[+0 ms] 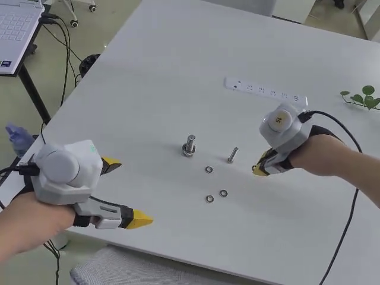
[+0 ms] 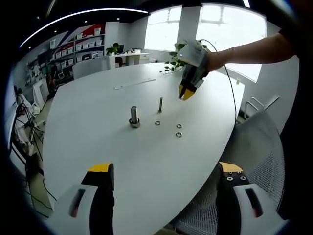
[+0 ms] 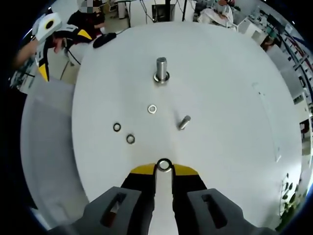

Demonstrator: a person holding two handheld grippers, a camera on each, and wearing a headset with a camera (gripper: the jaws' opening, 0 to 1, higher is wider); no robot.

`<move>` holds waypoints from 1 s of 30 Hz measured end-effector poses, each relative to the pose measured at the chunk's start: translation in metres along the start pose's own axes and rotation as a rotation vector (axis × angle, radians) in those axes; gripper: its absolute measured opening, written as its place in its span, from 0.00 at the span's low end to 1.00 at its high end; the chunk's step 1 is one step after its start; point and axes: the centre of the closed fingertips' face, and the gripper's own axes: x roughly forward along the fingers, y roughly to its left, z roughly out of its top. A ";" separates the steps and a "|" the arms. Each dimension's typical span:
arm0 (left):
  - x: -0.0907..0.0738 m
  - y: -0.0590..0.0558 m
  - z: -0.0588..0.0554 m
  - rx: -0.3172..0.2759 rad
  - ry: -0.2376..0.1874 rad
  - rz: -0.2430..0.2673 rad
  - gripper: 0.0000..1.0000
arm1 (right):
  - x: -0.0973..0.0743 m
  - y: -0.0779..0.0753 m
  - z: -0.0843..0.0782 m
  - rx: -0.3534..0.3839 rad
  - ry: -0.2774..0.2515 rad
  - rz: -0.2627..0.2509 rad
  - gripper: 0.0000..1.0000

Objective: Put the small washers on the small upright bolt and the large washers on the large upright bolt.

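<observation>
The right tool (image 3: 165, 169) is clenched on a washer (image 3: 165, 161) at the bottom centre of its own view, so the carrying step looks in hand. Next the ring needs lining over a bolt (its size is hard to judge): the small bolt (image 3: 184, 122) stands nearest, the large bolt (image 3: 161, 70) higher up. The left tool (image 1: 132, 192), lower left, gapes wide and holds nothing. Three loose washers (image 1: 209, 170) lie on the bench (image 1: 178, 71).
</observation>
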 end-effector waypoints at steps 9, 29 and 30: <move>0.003 0.001 0.003 0.013 0.013 -0.007 0.85 | -0.001 -0.007 0.028 -0.013 -0.038 -0.019 0.12; -0.001 0.012 0.006 0.009 0.009 -0.001 0.84 | 0.011 -0.023 0.056 -0.054 -0.049 -0.036 0.12; -0.001 0.012 0.007 0.009 0.006 -0.002 0.84 | 0.012 -0.023 0.056 -0.056 -0.046 -0.037 0.12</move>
